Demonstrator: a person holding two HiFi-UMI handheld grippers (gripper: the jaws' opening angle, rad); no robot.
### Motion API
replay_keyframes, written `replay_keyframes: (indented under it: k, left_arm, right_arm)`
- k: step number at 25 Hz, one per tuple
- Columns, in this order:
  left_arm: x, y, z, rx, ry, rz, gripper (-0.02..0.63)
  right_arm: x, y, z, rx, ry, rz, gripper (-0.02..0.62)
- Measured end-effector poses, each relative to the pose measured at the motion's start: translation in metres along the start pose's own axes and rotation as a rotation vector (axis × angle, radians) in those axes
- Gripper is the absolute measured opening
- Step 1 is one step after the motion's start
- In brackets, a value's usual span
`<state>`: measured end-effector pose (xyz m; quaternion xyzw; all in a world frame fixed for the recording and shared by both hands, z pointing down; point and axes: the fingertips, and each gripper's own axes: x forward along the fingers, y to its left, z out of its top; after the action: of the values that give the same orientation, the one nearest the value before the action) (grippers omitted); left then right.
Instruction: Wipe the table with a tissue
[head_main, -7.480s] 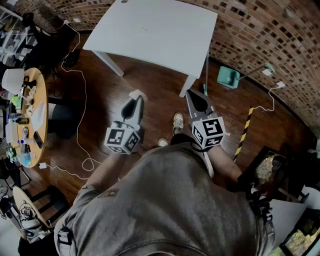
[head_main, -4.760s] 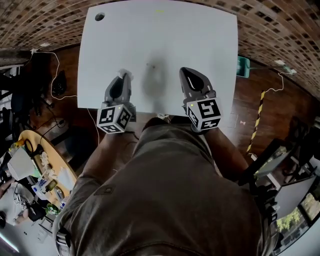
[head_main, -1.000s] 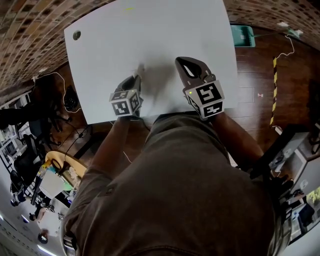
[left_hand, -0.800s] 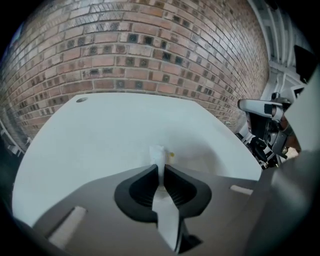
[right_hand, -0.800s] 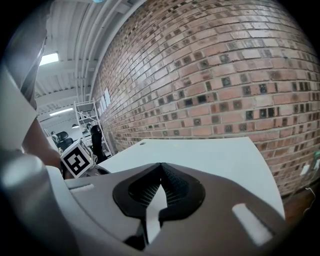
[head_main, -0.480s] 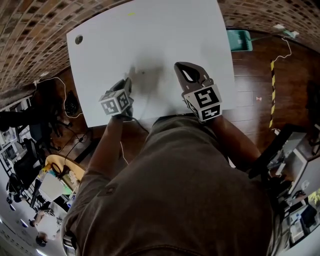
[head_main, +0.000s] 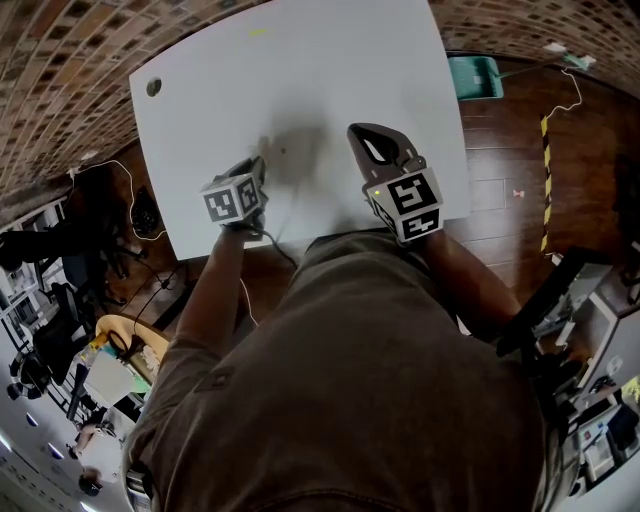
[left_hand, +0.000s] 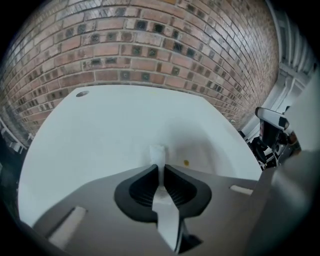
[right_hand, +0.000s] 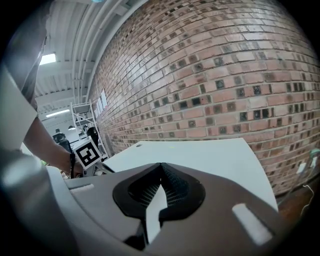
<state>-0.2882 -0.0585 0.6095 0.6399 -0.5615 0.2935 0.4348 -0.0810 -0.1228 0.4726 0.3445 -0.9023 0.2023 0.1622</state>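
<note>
1. Head view: dim, low contrast; the white surface (head_main: 300, 90) is brightest, with a soft grey shadow (head_main: 296, 150) mid-way.
2. Gripper views: heavy fisheye bending, black vignetted corners, foreground soft.
3. Right gripper view: ceiling lamp (right_hand: 47, 59) glares.

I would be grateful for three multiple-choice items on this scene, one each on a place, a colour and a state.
1. Where is the thin white tissue strip? A pinched in the left gripper's jaws; B on the wooden floor; C on a chair.
2. What colour is the flat rectangular table top? A black; B white; C red.
3. How do the right gripper's jaws stand? A wide apart; B shut on a cup; C shut, empty.
Answers: A, the left gripper view shows it clamped; B, white in every view; C, the tips meet on nothing.
</note>
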Motion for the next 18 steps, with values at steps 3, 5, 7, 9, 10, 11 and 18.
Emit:
replay_keyframes:
  k: [3, 5, 7, 9, 10, 11, 18]
  left_arm:
    - [0.005, -0.006, 0.005, 0.016, 0.003, -0.003, 0.040]
    - [0.008, -0.010, 0.008, 0.027, 0.005, -0.005, 0.040]
    - [0.011, -0.014, 0.010, 0.039, 0.006, -0.008, 0.040]
    - [0.013, -0.017, 0.012, 0.051, 0.009, -0.012, 0.040]
    - [0.015, -0.019, 0.014, 0.056, 0.010, -0.015, 0.040]
    - [0.016, -0.021, 0.015, 0.060, 0.011, -0.018, 0.040]
    - [0.024, -0.037, 0.020, 0.098, 0.021, -0.038, 0.040]
  right_arm:
    - [-0.001, -0.004, 0.000, 0.006, -0.002, -0.004, 0.014]
    - [-0.001, -0.008, -0.001, 0.011, -0.003, -0.009, 0.014]
    - [-0.002, -0.011, -0.002, 0.016, -0.002, -0.015, 0.014]
    - [-0.003, -0.013, -0.003, 0.022, -0.004, -0.021, 0.014]
    - [-0.003, -0.015, -0.002, 0.025, -0.006, -0.024, 0.014]
    - [-0.004, -0.017, -0.001, 0.028, -0.010, -0.028, 0.014]
    - [-0.010, -0.027, -0.001, 0.036, -0.022, -0.051, 0.014]
